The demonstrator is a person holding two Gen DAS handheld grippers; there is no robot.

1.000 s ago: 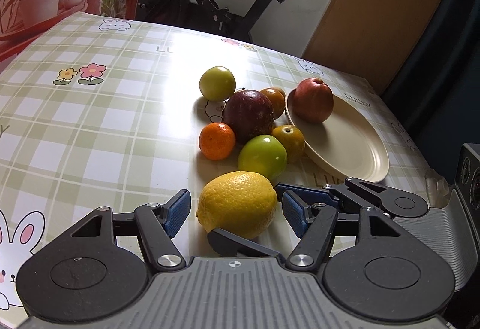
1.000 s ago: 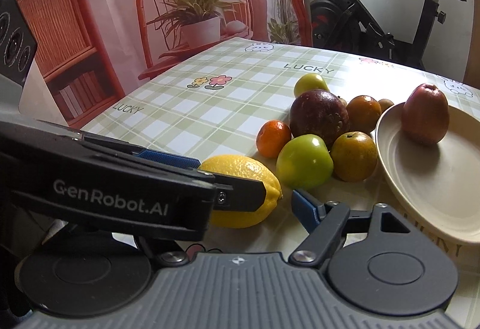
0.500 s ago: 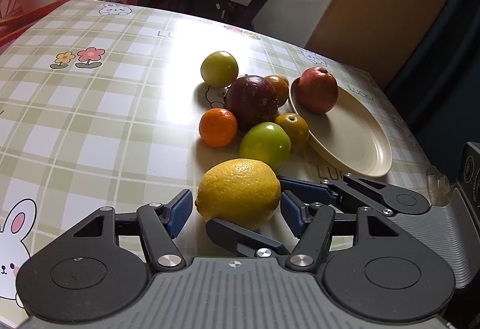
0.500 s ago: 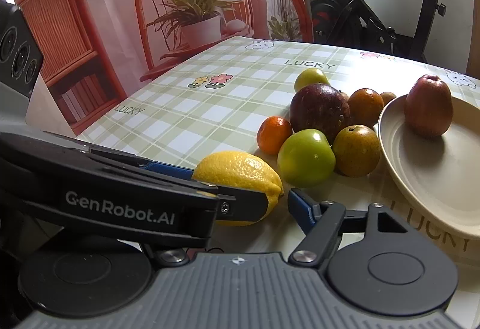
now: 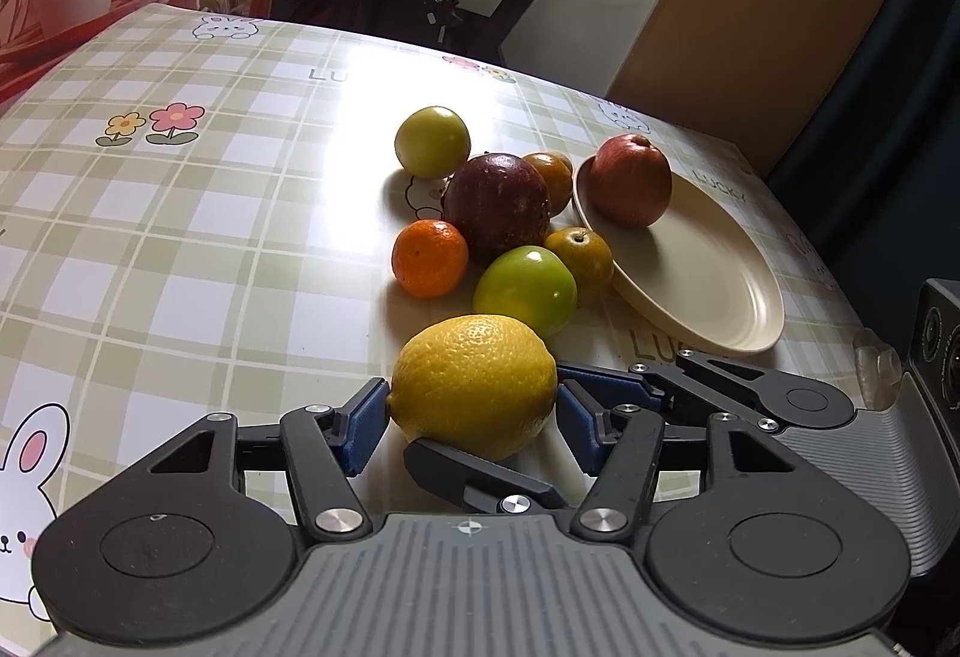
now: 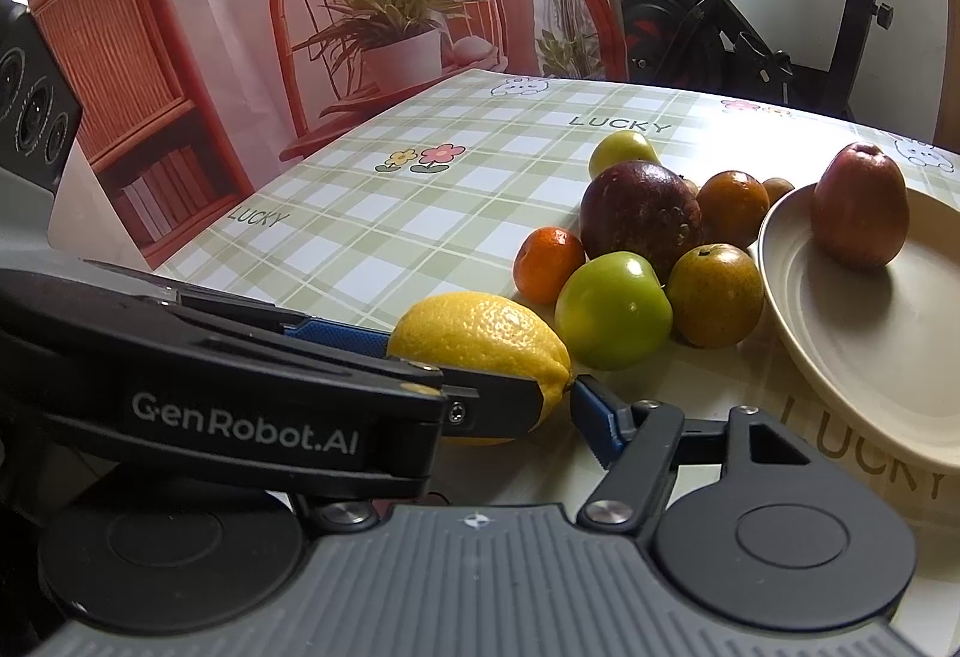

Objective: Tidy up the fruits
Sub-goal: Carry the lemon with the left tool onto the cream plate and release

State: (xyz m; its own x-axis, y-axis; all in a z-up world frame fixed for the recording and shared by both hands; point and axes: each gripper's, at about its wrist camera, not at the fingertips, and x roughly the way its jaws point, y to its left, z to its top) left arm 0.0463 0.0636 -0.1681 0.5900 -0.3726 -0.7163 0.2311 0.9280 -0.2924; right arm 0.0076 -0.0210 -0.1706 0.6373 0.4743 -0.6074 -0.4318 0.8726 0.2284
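Lemon [image 5: 474,384] lies on the checked tablecloth [image 5: 180,237] between the spread blue pads of the left gripper [image 5: 471,408]; its left pad [image 5: 366,420] touches the rind, the right pad stands just clear. Right gripper [image 6: 480,393] also flanks the lemon, jaws apart. Beyond, six fruits cluster beside a plate [image 5: 720,285] holding a red apple [image 5: 630,180].

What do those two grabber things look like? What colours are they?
Both look the same. The left gripper has black jointed fingers with silver rivets, blue ridged pads and a grey ribbed body between two black round discs. The right gripper matches. White letters on the left one's side read GenRobot.AI.
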